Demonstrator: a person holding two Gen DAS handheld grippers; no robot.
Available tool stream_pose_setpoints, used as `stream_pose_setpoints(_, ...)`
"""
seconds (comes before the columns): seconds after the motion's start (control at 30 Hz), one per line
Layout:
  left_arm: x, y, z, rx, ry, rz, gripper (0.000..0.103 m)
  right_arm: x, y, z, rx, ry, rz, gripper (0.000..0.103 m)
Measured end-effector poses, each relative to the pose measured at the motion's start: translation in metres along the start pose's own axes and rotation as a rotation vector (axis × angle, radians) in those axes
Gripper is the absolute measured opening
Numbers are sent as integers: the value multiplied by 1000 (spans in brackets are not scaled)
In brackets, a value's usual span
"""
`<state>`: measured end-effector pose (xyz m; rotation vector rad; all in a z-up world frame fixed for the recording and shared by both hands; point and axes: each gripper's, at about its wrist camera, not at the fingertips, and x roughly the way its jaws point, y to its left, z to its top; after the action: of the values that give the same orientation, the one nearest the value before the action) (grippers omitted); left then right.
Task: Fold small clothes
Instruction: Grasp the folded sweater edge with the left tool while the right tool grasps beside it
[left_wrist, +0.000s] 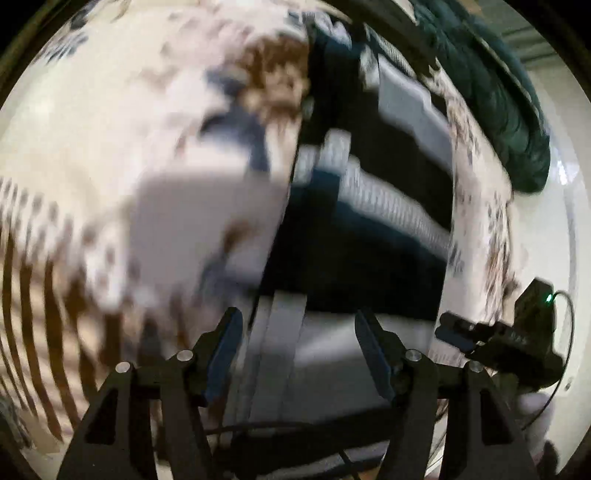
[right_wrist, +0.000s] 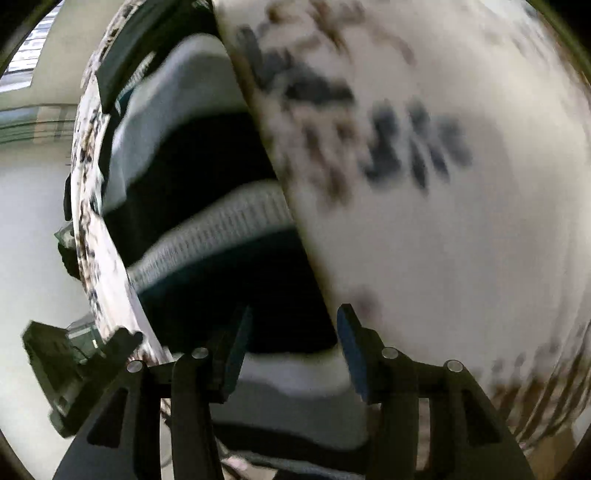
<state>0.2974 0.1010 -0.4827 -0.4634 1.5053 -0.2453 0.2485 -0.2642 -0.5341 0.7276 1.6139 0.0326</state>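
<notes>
Both views are motion-blurred. A small black and grey garment (left_wrist: 369, 243) with a ribbed grey band (left_wrist: 391, 206) lies on a white cloth with brown and blue print (left_wrist: 110, 147). My left gripper (left_wrist: 299, 332) is open, its fingertips over the garment's grey near edge (left_wrist: 325, 362). My right gripper (right_wrist: 291, 328) is open over the same garment (right_wrist: 207, 184), with grey fabric (right_wrist: 295, 373) between the fingers. The ribbed band (right_wrist: 214, 229) runs across the right wrist view. The other gripper shows at the right edge of the left wrist view (left_wrist: 517, 332).
The printed cloth (right_wrist: 443, 166) fills the right of the right wrist view. A dark green quilted item (left_wrist: 498, 92) lies at the far right. A pale floor (right_wrist: 33, 221) lies beyond the cloth's edge. A black device (right_wrist: 55, 362) sits at lower left.
</notes>
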Motion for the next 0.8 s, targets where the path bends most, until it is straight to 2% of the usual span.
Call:
stream_pose_setpoints(0.07, 1, 1, -24, 13, 16, 41, 61, 0, -10, -22, -2, 18, -1, 50)
stream_pose_setpoints(0.2, 0, 7, -59, -13, 42, 70, 61, 0, -34, -67, -4, 57, -13, 50)
stream_pose_setpoints(0.4, 6, 9, -97, -4, 69, 128, 59, 15, -54, -109, -7, 94, -47, 50)
stream_pose_setpoints(0.6, 5, 14, -127, -25, 62, 87, 59, 20, -51, -132, -27, 79, -45, 50)
stream_pose_setpoints(0.7, 14, 14, -133, -37, 63, 67, 59, 25, -39, -127, -46, 83, -50, 50)
stream_pose_setpoints(0.73, 18, 16, -133, -44, 59, 58, 54, 27, -39, -128, -50, 89, -55, 50)
stream_pose_setpoints(0.8, 19, 19, -140, -54, 46, 60, 33, 32, -38, -130, -54, 97, -61, 50)
